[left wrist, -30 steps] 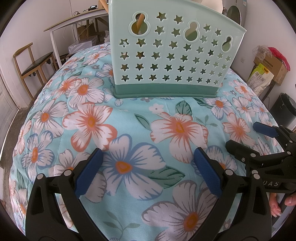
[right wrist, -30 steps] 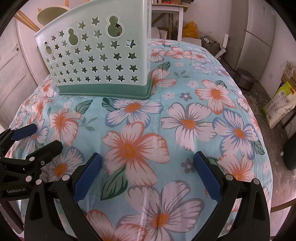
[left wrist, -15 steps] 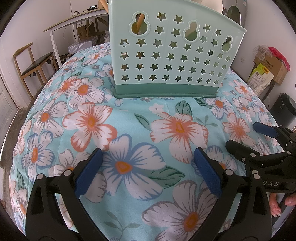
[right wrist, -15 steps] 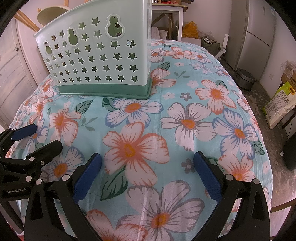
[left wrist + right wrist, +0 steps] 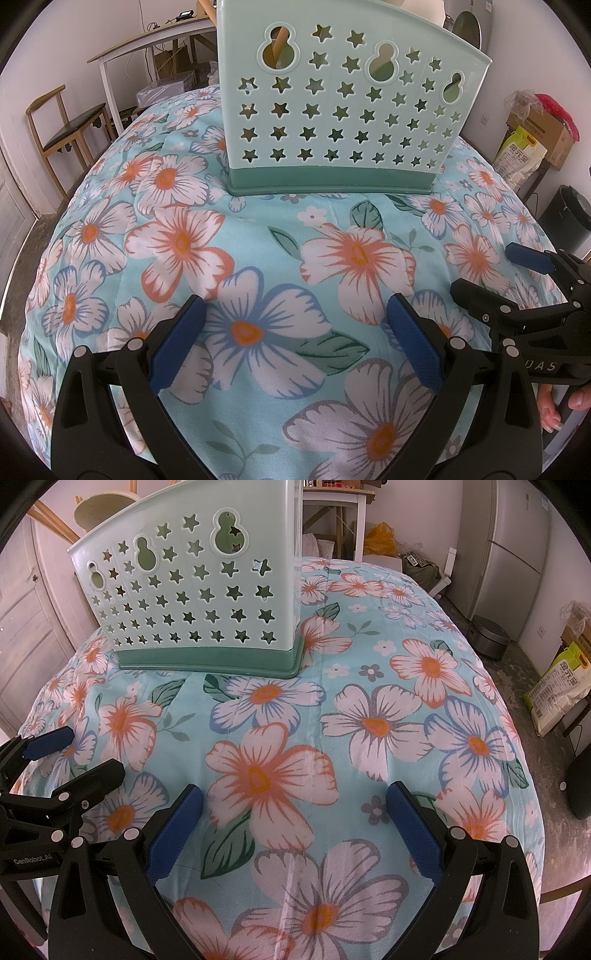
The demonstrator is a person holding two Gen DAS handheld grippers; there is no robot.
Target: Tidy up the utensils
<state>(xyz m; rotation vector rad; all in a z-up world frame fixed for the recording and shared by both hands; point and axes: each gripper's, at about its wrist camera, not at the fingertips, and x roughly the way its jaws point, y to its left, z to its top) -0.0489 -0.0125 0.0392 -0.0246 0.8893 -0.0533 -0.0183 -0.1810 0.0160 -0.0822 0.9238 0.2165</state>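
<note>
A pale green utensil holder with star cut-outs stands upright on the floral cloth at the far middle of the table; it also shows in the right wrist view. Wooden handles show through its holes and stick out above its rim. My left gripper is open and empty, low over the cloth, well short of the holder. My right gripper is open and empty too, beside the left one. Each gripper shows at the edge of the other's view.
The table is covered by a blue cloth with large flowers. A wooden chair and a white desk stand at the left. Boxes and bags sit at the right, a fridge beyond.
</note>
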